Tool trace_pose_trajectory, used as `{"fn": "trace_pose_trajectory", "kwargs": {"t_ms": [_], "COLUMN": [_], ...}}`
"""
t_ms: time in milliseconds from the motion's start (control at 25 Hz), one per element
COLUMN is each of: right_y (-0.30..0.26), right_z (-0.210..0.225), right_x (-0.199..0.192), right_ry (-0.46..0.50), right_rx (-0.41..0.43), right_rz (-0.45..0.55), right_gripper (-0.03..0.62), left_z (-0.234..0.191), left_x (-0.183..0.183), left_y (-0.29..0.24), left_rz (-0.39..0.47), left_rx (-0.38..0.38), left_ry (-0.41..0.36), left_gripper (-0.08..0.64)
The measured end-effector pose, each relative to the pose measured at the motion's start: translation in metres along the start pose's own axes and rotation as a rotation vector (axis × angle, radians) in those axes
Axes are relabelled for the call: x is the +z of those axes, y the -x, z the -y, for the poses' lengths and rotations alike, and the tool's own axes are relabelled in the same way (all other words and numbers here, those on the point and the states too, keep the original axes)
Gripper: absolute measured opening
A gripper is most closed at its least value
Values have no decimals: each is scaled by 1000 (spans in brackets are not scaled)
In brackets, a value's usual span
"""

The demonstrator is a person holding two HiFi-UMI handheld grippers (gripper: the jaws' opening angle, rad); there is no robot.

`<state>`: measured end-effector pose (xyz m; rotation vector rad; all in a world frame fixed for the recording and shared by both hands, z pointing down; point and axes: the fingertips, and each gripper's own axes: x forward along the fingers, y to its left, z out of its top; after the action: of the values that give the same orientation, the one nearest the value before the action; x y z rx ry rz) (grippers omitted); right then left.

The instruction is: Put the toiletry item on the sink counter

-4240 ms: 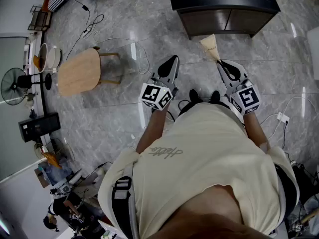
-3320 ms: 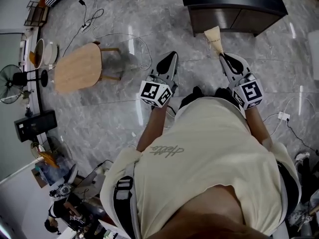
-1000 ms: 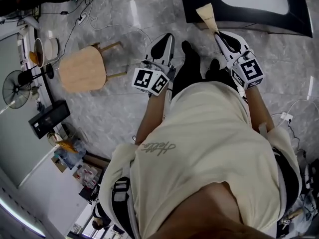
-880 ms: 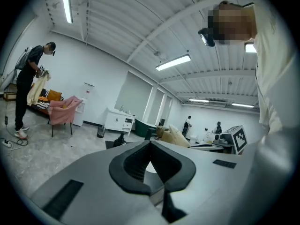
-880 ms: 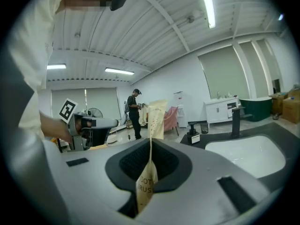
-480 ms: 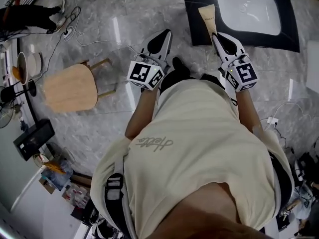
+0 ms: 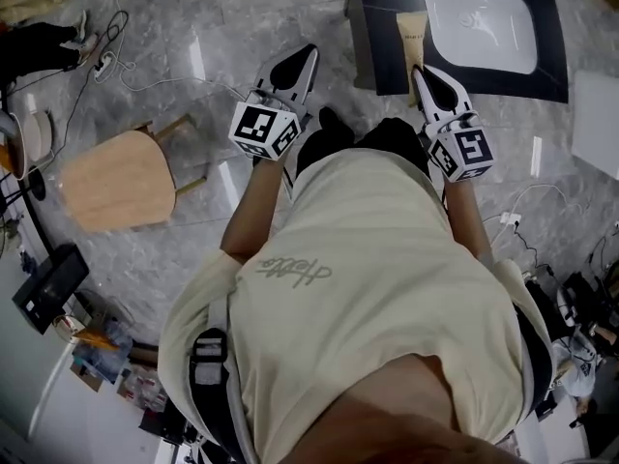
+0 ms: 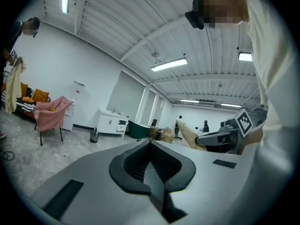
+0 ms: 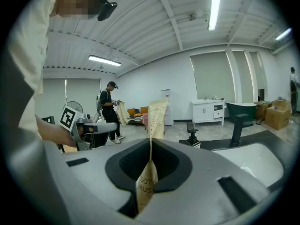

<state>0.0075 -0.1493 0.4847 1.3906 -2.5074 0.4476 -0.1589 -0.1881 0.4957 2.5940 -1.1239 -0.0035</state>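
Packet point(image 7: 410, 35) clamped in right tool point(image 7: 422, 72), over sink counter point(image 7: 372, 27) beside basin point(image 7: 481, 32); left tool point(image 7: 304, 60) closed, empty.

Glossy grey marble floor point(image 7: 164, 100); matt wooden stool point(image 7: 116, 179); smooth white sink point(image 7: 481, 27); tan paper toiletry packet point(image 7: 412, 35).

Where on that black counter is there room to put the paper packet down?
The widest bare patch of the black sink counter lies between its left edge and the white basin; the beige paper packet in the right gripper is over it. A thinner bare band runs in front of the basin. The basin fills most of the rest.
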Motion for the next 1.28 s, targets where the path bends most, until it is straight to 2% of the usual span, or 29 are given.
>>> {"fn": "trace_pose_trajectory", "kwargs": {"t_ms": [200,360,760,1000,1280], "right_y": [-9,-17,-28,-35,-52], "right_z": [16,38,79,108,122], "right_x": [-1,-17,-16,-42,-72], "right_ry": [-24,-48,-55,-107,-137], "right_rx": [-31,-51,18,44,82], "right_rz": [-20,-81,-81,-157,-213], "right_gripper": [6,6,6,6,6], "left_z": [-3,5,23,35,42], "left_x": [-2,-1,31,36,24], "left_y": [-14,-32,-60,-95,-111], "left_rz": [-18,-19,-22,-36,-52], "left_rx": [-20,-39,31,65,95], "left_ry": [-9,-21,-102,-147,-145], "left_gripper": [3,3,3,3,3]}}
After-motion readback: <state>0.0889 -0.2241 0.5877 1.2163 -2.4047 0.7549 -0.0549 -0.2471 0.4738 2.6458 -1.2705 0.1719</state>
